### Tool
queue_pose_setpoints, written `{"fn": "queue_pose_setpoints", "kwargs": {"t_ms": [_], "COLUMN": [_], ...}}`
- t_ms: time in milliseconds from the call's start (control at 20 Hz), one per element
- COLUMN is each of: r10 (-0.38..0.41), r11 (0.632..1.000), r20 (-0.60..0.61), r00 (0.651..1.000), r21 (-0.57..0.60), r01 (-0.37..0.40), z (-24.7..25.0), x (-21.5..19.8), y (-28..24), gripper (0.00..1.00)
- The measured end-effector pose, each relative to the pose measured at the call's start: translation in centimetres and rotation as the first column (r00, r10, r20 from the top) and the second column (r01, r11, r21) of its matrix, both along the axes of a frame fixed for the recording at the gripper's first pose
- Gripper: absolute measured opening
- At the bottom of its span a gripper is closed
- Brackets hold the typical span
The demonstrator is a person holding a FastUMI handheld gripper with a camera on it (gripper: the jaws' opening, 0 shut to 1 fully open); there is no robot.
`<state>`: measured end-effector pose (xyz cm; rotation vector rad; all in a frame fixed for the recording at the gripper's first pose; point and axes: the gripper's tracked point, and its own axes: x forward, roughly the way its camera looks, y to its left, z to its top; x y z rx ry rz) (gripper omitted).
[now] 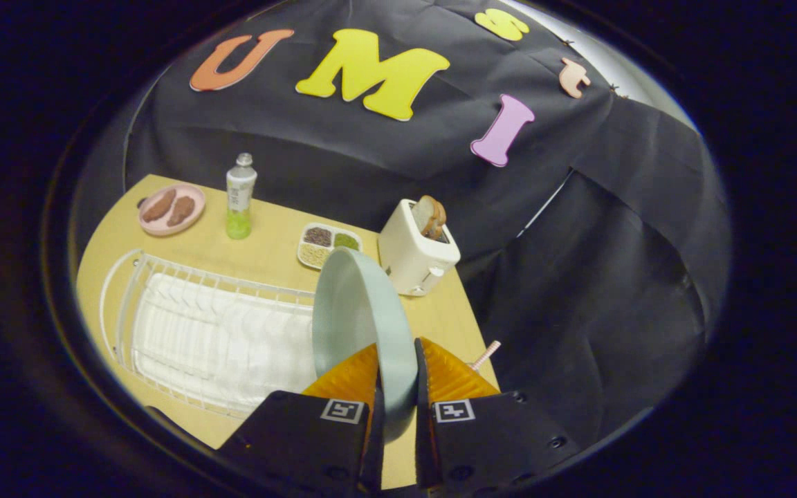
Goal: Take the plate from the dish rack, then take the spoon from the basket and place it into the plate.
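Worktop [267,242]: tan, in the left half of the frame, black cloth behind.
Claw [397,387]: bottom middle, both orange fingers [350,377] squeezed tight on the plate's edge.
Plate [357,311]: pale green, held up on its edge, in the middle of the frame, above the right end of the rack.
Rack [212,332]: white wire, lower left.
Toaster [416,252]: right of the plate, bread in it.
Bottle [240,197]: upper left.

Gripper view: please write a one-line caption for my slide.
Gripper shut on the pale plate, held on edge above the white dish rack, toaster beyond.
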<state>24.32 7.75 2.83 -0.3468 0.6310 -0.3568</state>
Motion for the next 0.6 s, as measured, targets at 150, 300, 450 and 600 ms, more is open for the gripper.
{"fn": "queue_pose_setpoints", "kwargs": {"t_ms": [150, 300, 450, 600], "r10": [0.084, 0.178, 0.262, 0.291], "r11": [0.981, 0.932, 0.869, 0.825], "r20": [0.032, 0.089, 0.134, 0.155], "r00": [0.996, 0.980, 0.956, 0.944], "r21": [0.173, 0.305, 0.399, 0.460], "r01": [-0.088, -0.197, -0.294, -0.330], "z": [-0.9, -2.2, -5.2, -10.1], "x": [-4.2, -8.9, -13.2, -15.7], "y": [0.3, 0.7, 1.6, 1.5], "gripper": [0.23, 0.23, 0.23, 0.23]}}
